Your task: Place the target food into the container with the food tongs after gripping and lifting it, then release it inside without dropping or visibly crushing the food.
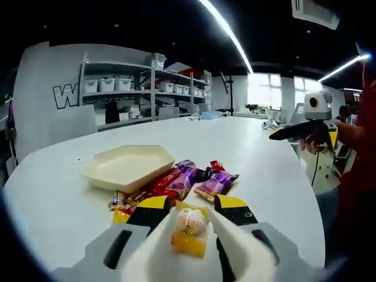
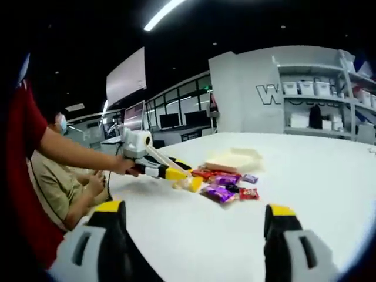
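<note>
My left gripper (image 1: 194,207) is shut on white food tongs (image 1: 235,241), and the tong tips pinch a yellow-wrapped snack (image 1: 189,230) held above the white table. Just beyond lies a pile of wrapped snacks (image 1: 191,179), purple, red and yellow. A cream shallow container (image 1: 126,165) sits behind the pile to the left. In the right gripper view the left gripper (image 2: 170,171) holds the yellow snack (image 2: 191,184) just left of the pile (image 2: 226,187), with the container (image 2: 236,158) behind. My right gripper (image 2: 194,216) stands open, holding nothing, well back from the pile.
The white table (image 1: 252,147) stretches wide around the pile. The right gripper (image 1: 296,129) hovers off its right edge. Shelves with white bins (image 1: 123,88) line the far wall. A seated person (image 2: 59,182) is beside the table on the left.
</note>
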